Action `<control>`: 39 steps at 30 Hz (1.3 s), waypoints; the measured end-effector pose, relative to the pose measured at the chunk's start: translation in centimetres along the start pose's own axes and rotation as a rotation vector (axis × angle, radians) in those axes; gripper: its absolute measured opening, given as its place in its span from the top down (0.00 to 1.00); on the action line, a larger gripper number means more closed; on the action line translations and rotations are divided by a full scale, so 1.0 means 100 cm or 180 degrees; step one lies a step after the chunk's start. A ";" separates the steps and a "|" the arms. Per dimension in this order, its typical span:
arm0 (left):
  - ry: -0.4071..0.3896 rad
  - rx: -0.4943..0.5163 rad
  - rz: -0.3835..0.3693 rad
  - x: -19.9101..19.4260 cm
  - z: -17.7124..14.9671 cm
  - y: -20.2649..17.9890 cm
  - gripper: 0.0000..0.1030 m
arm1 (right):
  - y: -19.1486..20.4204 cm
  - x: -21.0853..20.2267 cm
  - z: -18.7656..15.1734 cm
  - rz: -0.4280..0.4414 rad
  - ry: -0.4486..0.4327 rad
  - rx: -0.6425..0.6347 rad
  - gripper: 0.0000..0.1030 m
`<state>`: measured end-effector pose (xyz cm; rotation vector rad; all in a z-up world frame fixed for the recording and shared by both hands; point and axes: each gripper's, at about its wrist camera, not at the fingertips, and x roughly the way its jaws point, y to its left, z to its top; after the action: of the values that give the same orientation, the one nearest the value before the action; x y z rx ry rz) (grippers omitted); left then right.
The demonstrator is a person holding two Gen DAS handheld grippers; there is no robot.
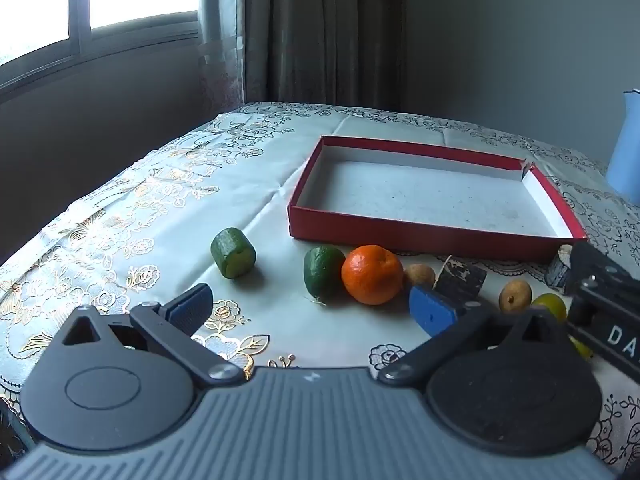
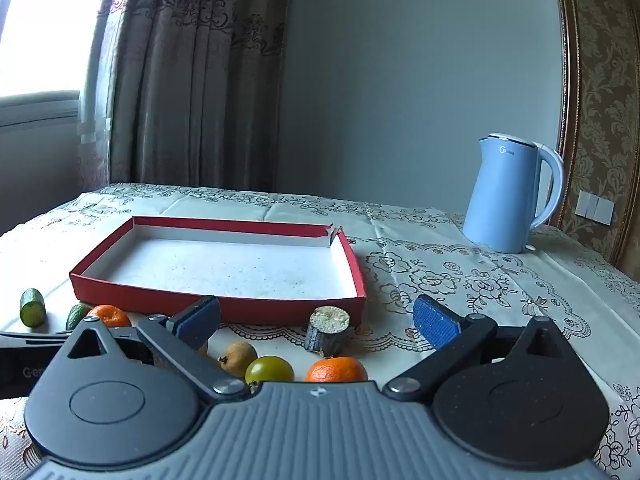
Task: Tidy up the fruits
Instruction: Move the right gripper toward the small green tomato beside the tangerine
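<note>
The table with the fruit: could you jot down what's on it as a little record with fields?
box: red tray, nothing in it
fruit: all lying on the tablecloth in front of the box
oranges: one by a green piece, another further right
cut green pieces: two
left tongs: open, holding nothing
right tongs: open, holding nothing
kettle: blue, far right

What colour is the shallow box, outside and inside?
The shallow box is red outside with a white, slightly speckled inside; the right wrist view shows it best.

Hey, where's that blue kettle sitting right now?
In the right wrist view the blue kettle stands upright at the far right of the table, beyond and right of the red box, near the wall.
</note>
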<state>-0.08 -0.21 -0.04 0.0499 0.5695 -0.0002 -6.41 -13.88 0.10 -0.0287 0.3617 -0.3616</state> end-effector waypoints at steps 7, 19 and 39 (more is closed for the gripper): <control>0.0124 -0.0067 -0.0011 0.014 -0.003 0.000 0.00 | -0.007 0.000 0.001 0.0028 -0.0015 0.0023 0.00; 0.0136 -0.0194 0.0111 0.031 -0.008 0.020 0.00 | -0.026 0.000 -0.004 0.0136 -0.0082 0.0273 0.00; 0.0089 -0.0166 0.0090 0.037 -0.010 0.025 0.00 | -0.036 -0.007 -0.007 0.0200 -0.0217 0.0287 0.00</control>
<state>2.55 2.35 -2.75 0.0072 0.5963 0.0428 -8.47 -17.04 0.00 0.0584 0.2779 -0.3137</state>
